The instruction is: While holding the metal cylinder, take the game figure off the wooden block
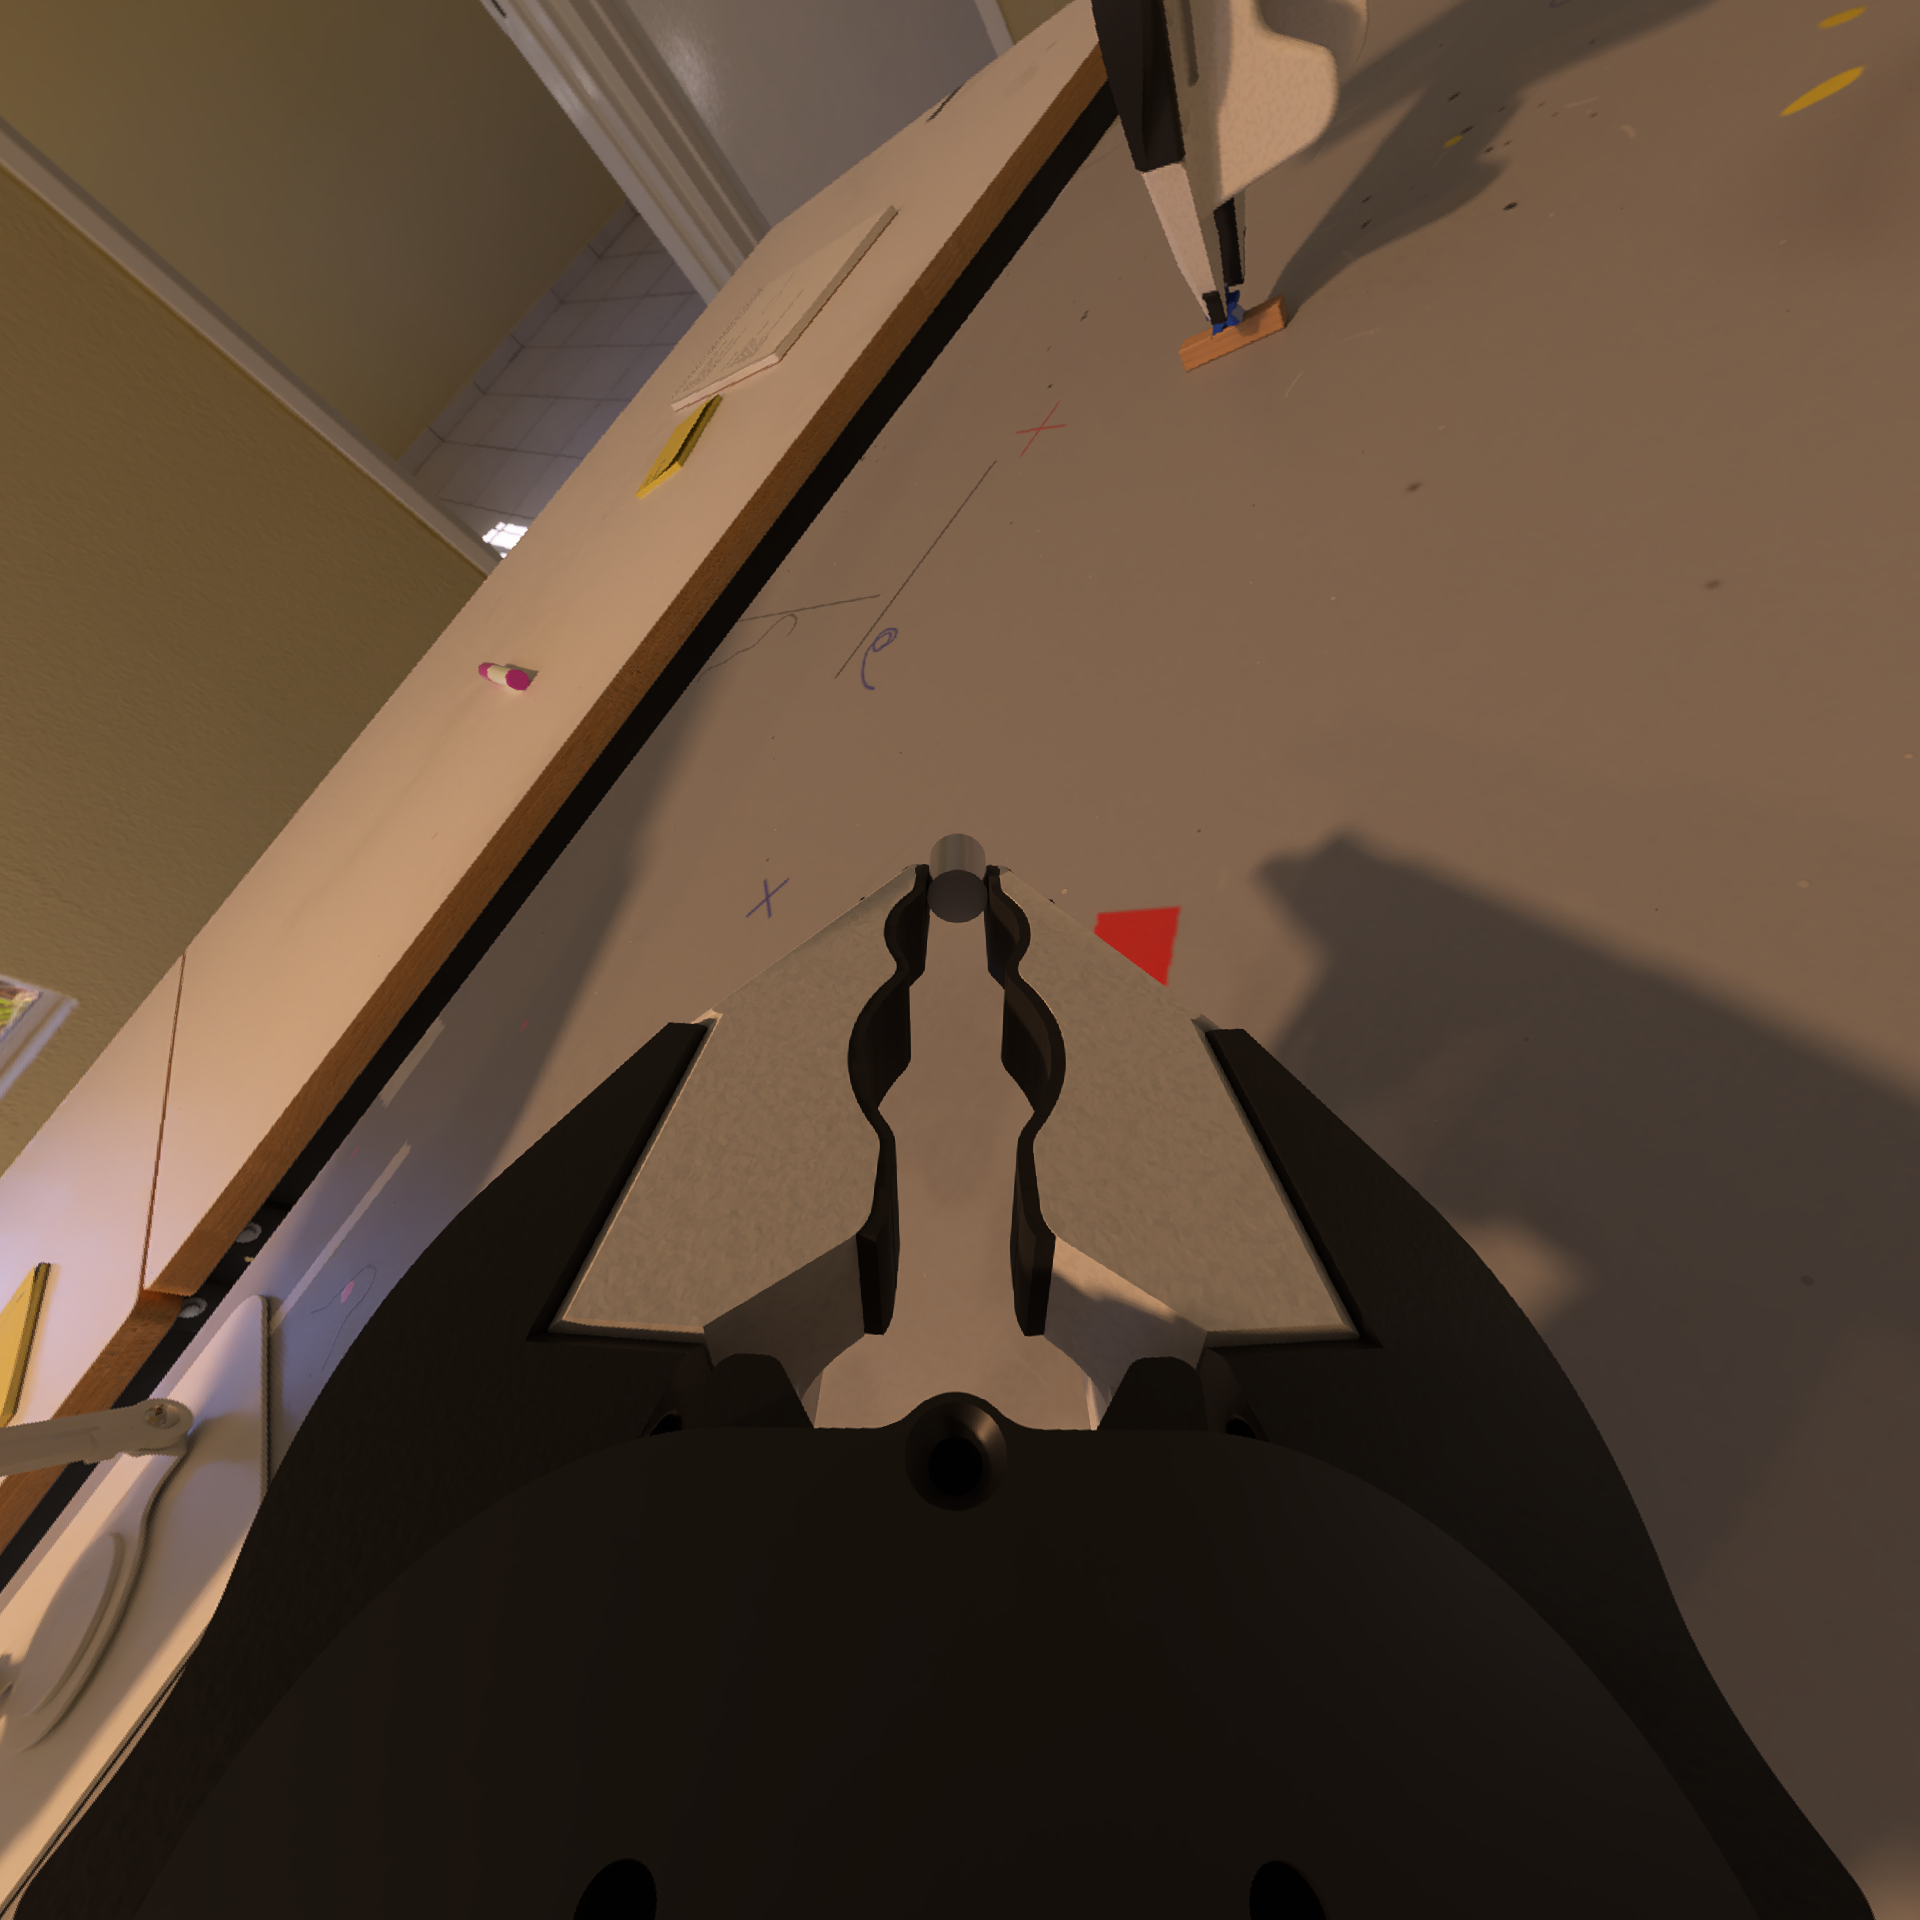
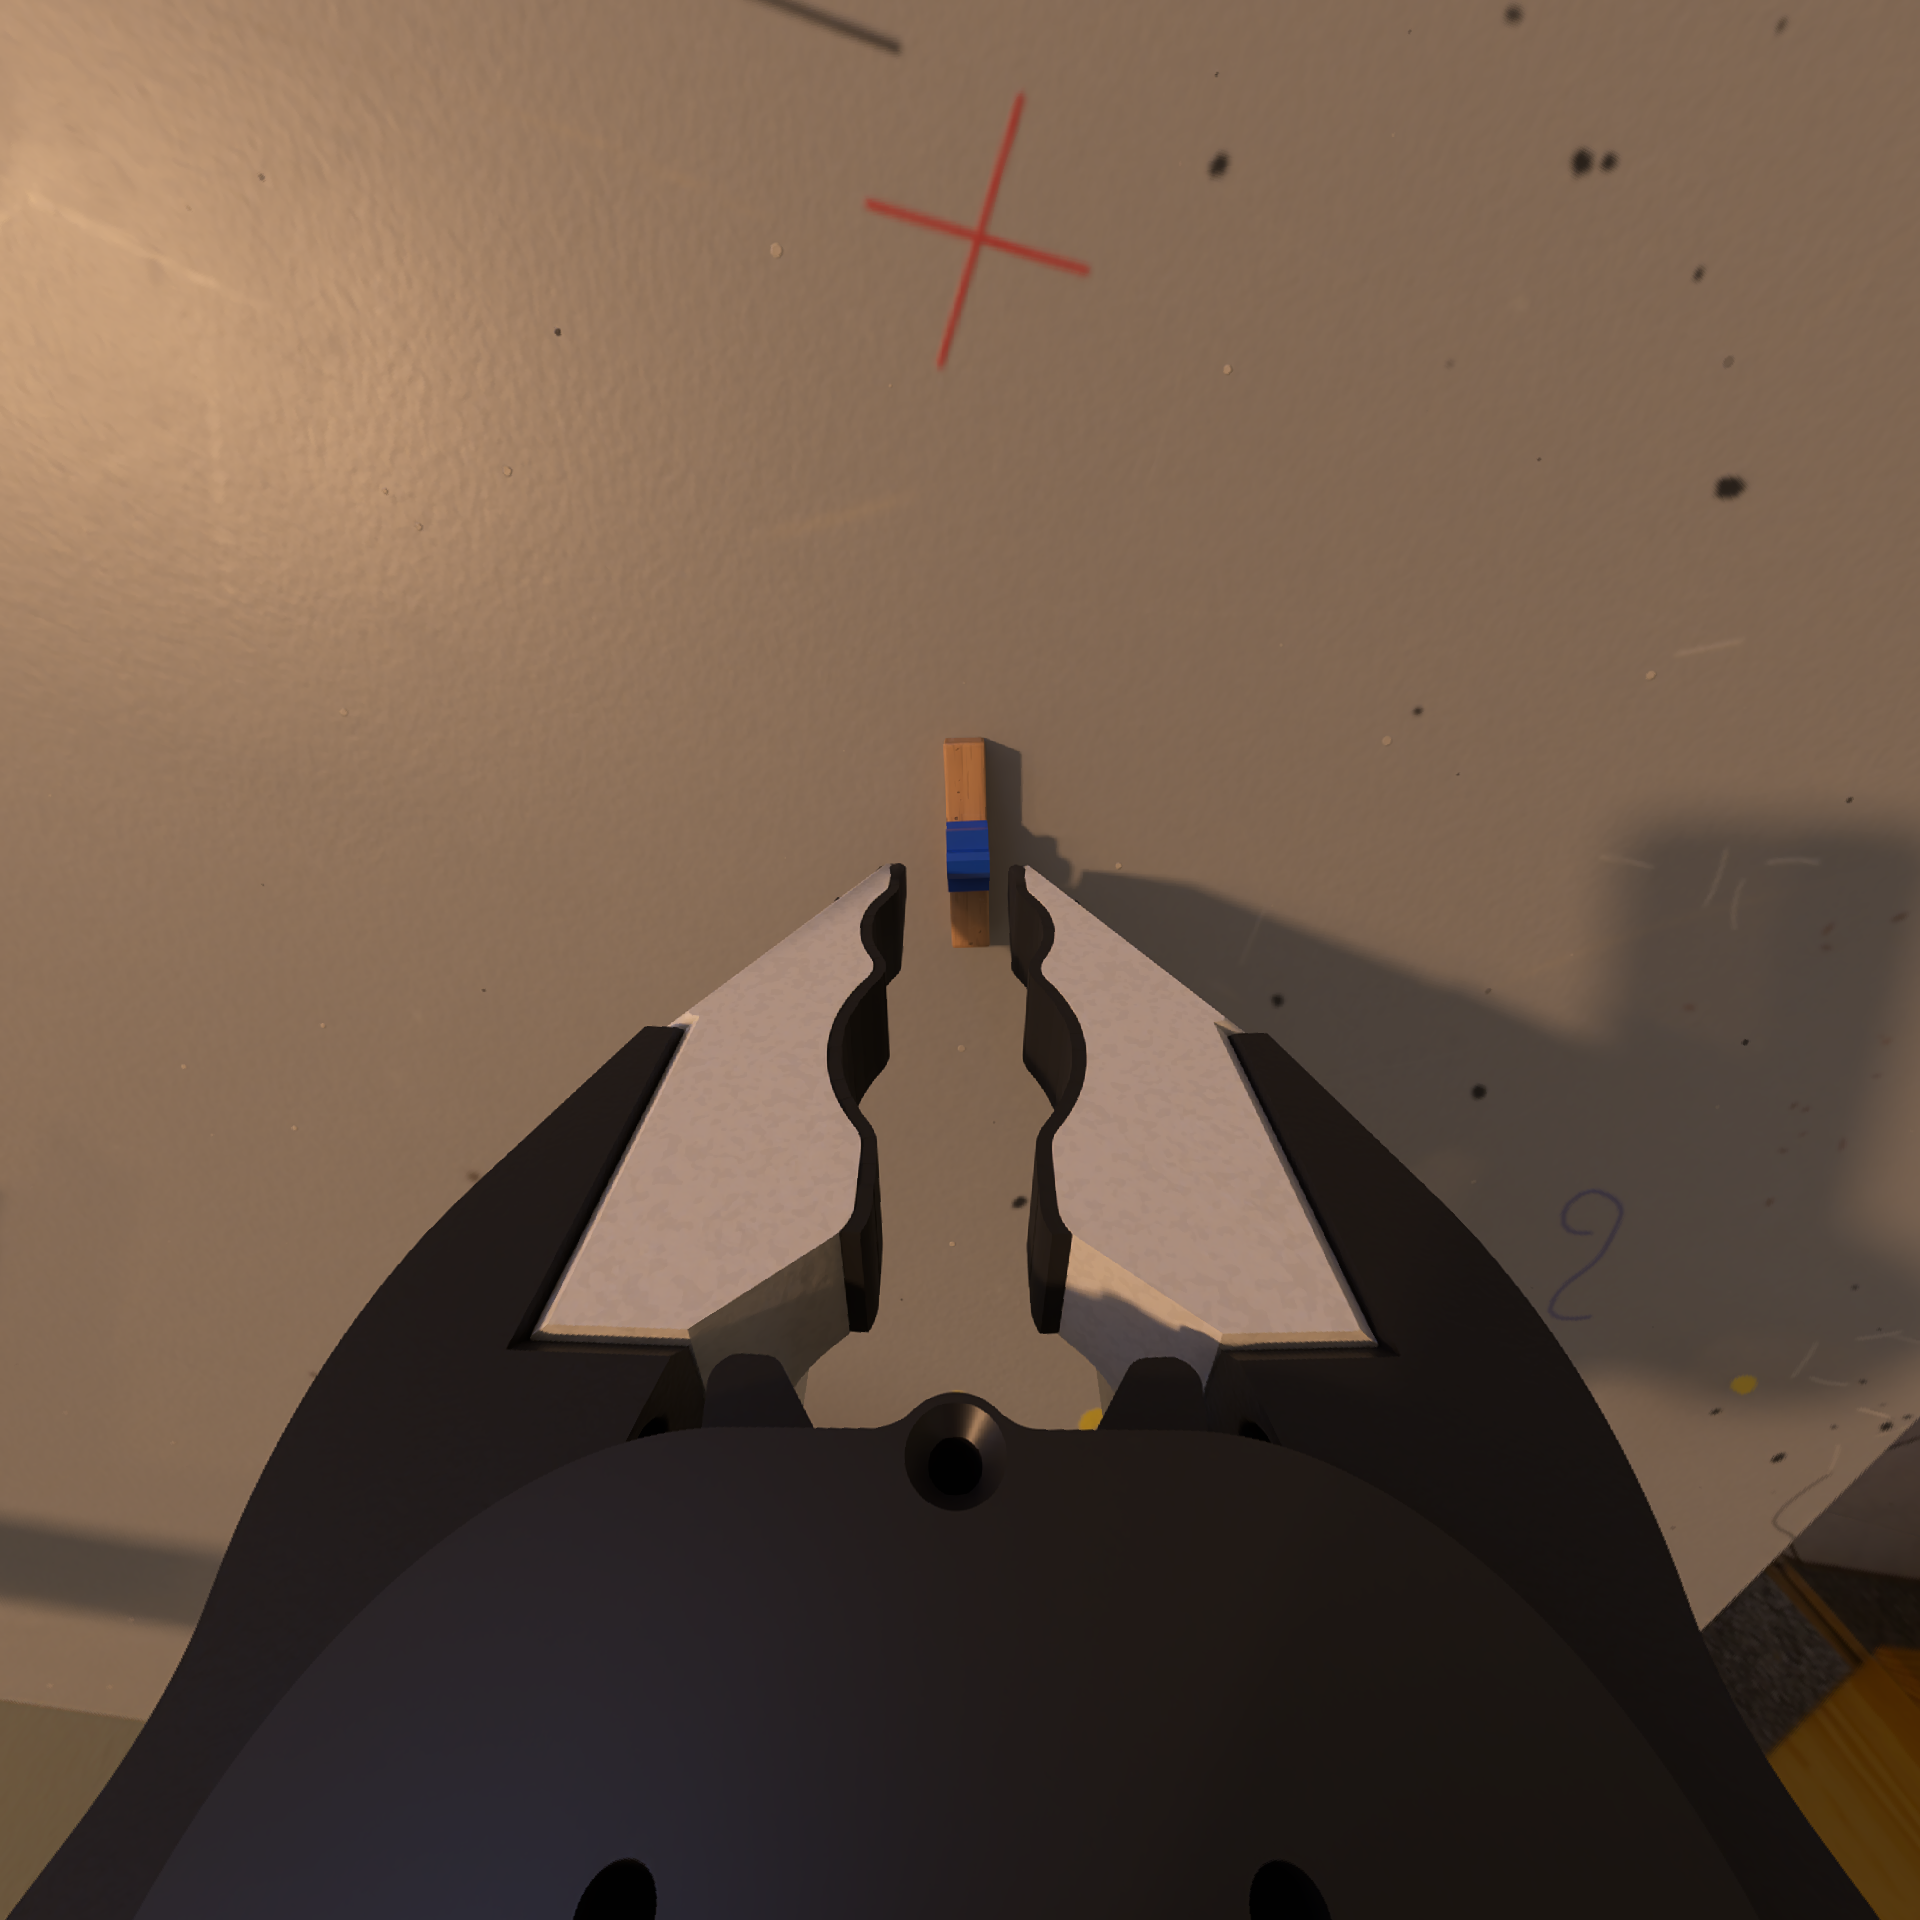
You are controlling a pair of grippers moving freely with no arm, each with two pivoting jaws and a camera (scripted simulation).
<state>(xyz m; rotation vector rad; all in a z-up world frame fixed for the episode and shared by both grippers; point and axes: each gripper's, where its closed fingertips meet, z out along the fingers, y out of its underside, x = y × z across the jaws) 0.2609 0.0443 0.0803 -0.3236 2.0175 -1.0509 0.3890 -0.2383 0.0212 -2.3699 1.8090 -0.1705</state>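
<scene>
My left gripper (image 1: 956, 881) is shut on a short grey metal cylinder (image 1: 956, 883), pinched between the fingertips above the tan table. A small blue game figure (image 2: 967, 854) sits on a narrow wooden block (image 2: 963, 781) lying flat on the table. My right gripper (image 2: 956, 883) points down at it, jaws open, one fingertip on each side of the figure with a gap on both sides. In the left wrist view the right gripper (image 1: 1221, 301) stands at the far top, its tips at the figure (image 1: 1234, 310) on the block (image 1: 1252, 330).
A raised wooden ledge (image 1: 623, 665) runs along the table's left side, bearing a white notepad (image 1: 779, 312), a yellow pad (image 1: 681, 447) and a pink-and-white stick (image 1: 506, 675). A red triangle (image 1: 1143, 940) and a red cross (image 2: 977, 234) mark the table.
</scene>
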